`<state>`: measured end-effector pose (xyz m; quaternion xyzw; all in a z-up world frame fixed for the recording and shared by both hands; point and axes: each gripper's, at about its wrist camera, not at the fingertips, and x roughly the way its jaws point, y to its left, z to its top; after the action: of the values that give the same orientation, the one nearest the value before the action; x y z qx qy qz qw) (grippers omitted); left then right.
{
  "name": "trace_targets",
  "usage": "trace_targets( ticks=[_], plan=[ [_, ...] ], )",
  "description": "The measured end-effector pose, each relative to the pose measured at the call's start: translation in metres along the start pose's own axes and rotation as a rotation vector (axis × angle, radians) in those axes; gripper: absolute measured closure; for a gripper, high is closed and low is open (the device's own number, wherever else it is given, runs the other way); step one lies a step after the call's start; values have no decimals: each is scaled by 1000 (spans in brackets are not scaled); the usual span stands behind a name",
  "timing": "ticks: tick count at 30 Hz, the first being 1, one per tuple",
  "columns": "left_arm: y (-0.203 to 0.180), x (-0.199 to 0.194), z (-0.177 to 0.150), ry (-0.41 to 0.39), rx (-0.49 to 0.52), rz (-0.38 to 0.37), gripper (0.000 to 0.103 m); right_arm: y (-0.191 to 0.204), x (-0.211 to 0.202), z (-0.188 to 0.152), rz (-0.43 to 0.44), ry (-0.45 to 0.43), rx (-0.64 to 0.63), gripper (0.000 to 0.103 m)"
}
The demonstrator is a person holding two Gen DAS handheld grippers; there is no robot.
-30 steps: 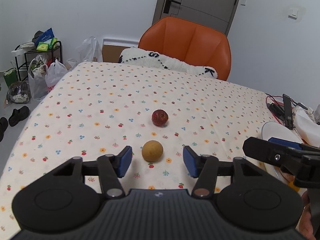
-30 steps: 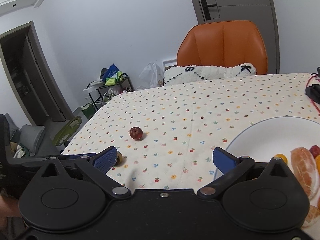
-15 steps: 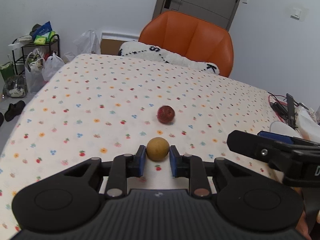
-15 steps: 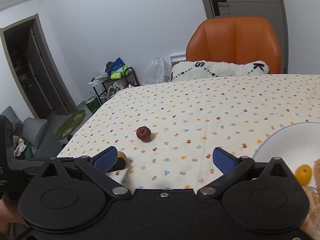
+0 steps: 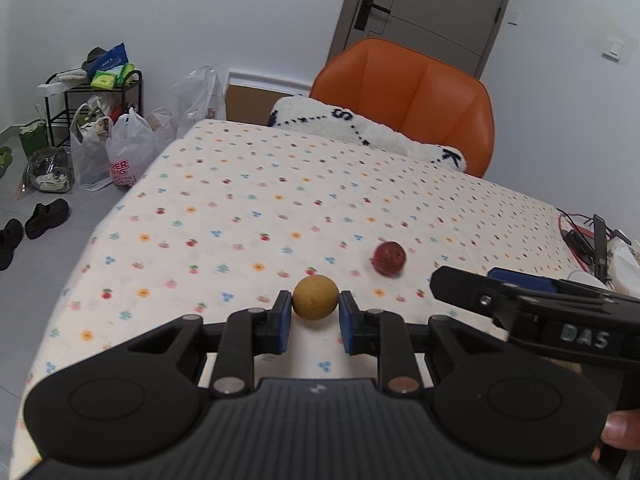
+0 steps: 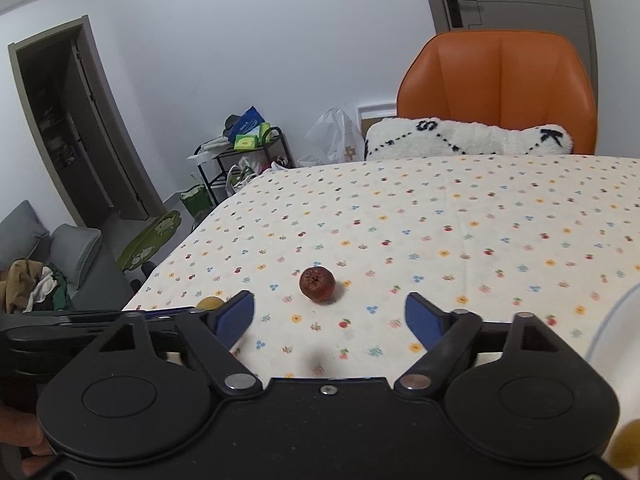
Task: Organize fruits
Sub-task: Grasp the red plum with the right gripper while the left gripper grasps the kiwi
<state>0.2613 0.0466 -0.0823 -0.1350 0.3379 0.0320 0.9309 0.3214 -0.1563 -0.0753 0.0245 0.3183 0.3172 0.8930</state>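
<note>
Left gripper clamped on yellow-brown fruit at widest girth, above tablecloth. Judged light, firm, round, prone to rolling. Right gripper spread, empty, facing red fruit.

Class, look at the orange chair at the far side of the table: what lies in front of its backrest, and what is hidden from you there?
A fluffy white cushion with black letters lies against the orange chair. The seat and legs are hidden behind the cushion and the table.
</note>
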Motion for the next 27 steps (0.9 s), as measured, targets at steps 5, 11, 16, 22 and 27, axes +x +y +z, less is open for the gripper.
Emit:
trace_targets(
  ticks=[5,11,16,22,27],
  plan=[
    [10,-4,6,-14,-10,17,80,7,18,4,-3,17,-18,37],
    [24,-9,11,-26,-20,37,80,11,38,9,-12,34,-22,46],
    [32,-9,12,-28,-28,47,80,16,51,8,-33,47,-50,59],
    [33,-10,14,-31,-30,52,80,18,46,7,-24,52,-71,79],
    [26,-14,12,-36,-26,44,80,17,29,4,-24,41,-68,79]
  ],
)
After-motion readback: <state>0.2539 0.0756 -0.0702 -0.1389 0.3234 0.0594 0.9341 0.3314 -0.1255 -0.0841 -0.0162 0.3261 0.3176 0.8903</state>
